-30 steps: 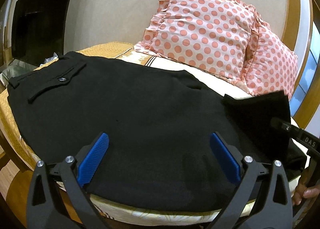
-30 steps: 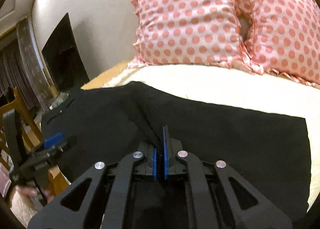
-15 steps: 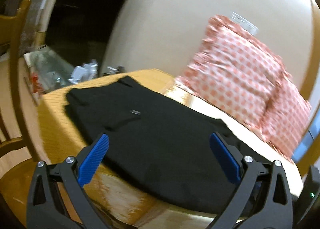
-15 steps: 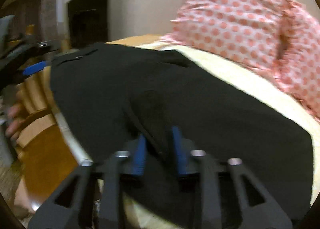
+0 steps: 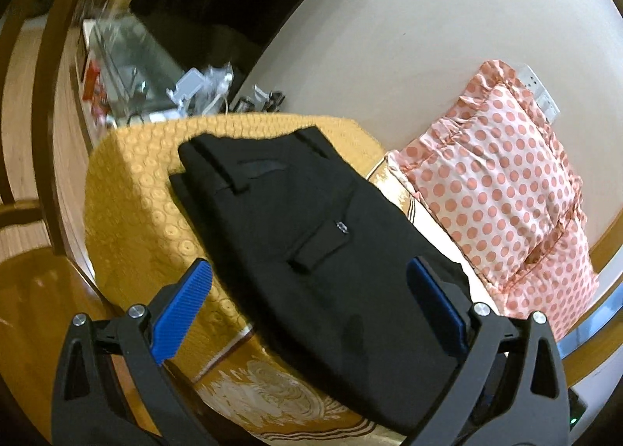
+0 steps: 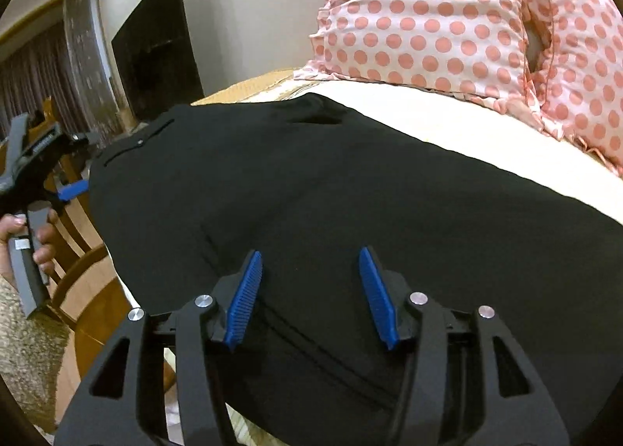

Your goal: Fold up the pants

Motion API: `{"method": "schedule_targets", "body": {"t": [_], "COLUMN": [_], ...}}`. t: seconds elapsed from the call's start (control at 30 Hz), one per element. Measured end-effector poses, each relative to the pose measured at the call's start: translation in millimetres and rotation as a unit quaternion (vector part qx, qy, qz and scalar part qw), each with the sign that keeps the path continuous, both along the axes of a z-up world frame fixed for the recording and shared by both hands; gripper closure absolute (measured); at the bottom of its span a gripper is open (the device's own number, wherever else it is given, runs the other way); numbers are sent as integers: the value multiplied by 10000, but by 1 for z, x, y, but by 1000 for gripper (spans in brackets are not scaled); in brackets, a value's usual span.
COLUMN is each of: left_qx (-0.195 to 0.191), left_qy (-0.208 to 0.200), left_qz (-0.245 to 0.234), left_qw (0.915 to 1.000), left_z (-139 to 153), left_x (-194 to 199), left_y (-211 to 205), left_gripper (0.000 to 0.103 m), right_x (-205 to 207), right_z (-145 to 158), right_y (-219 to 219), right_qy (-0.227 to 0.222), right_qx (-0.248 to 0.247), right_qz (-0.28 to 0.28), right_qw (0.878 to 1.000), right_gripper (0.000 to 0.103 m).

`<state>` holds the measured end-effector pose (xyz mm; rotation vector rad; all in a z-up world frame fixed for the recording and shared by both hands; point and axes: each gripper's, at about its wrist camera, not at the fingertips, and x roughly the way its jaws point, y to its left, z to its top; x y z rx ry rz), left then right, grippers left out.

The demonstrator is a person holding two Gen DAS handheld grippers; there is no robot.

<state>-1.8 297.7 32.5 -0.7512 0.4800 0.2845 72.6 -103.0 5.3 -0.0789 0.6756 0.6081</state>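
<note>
The black pants (image 5: 311, 251) lie folded flat on the bed, waistband and buttoned back pocket toward the far left end. They also fill the right wrist view (image 6: 350, 193). My left gripper (image 5: 309, 278) is open and empty, hovering above the pants' near edge by the waistband end. My right gripper (image 6: 309, 265) is open and empty, just above the folded leg layers, with a fold line running under it. The left gripper (image 6: 50, 165) also shows at the left edge of the right wrist view, held by a hand.
Two pink polka-dot pillows (image 5: 518, 193) (image 6: 447, 18) lean on the wall behind the pants. The bed has a yellow patterned cover (image 5: 136, 212). A cluttered glass table (image 5: 155, 76) stands beyond the bed's far end. A wooden chair (image 6: 74, 251) stands beside the bed.
My right gripper was shut on a fold of the pants; it has let go and opened, and the fabric lies flat. My left gripper swung left toward the waistband end, still open.
</note>
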Motion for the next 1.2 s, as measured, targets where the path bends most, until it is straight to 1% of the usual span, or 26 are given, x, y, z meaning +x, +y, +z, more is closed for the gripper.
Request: {"method": "schedule_targets", "body": {"t": [0.13,0.23,0.37,0.43,0.5,0.53,0.57,0.63,0.7,0.77,0.87,0.97,1.0,1.03,1.13,1.2], "left_qx": [-11,-74,-239,-327,-403,-462,-612,-725,-746,-745,-736,-678,-675,-684,-577,-207], "left_qy": [20,28,-85,-142,-193,-225,-286,-309,-299,-312,-206,-51,12,126,176,261], "left_qz": [-3,-138,-624,-806,-870,-868,-812,-615,-244,-87,36,131,171,243,244,230], "left_qw": [10000,9999,9977,9961,9952,9949,9944,9950,9965,9967,9971,9976,9976,9973,9979,9992], "left_z": [0,1,-2,-3,-4,-4,-5,-6,-5,-5,-4,-4,-5,-8,-8,3], "left_x": [2,3,4,5,7,7,6,6,5,8,17,22,23,24,23,25], "left_y": [1,-6,-26,-31,-31,-29,-22,-11,7,18,28,29,30,33,35,26], "left_gripper": [4,4,4,4,4,4,4,7,9,12,20,38,51,73,88,90], "right_x": [0,-2,-3,-3,-4,-4,-4,-5,-6,-7,-8,-8,-8,-9,-11,-13], "right_z": [0,-2,-3,-3,-3,-3,-3,-3,-4,-4,-4,-3,-2,-1,2,5], "right_y": [1,4,6,7,8,8,8,6,6,5,2,-7,-13,-18,-38,-53], "right_qy": [-4,-40,-78,-102,-132,-137,-139,-143,-155,-172,-170,-65,-30,-21,-51,-73], "right_qx": [12,1,-6,-28,-58,-60,-56,-46,-47,-43,16,309,433,498,664,781], "right_qz": [54,85,107,118,122,125,126,135,134,132,116,88,57,25,-141,-266], "right_qw": [10000,10000,9999,9999,9998,9998,9998,9998,9998,9998,9998,9995,9990,9988,9977,9966], "right_gripper": [43,40,36,35,34,34,34,34,34,34,34,34,34,34,34,34]}}
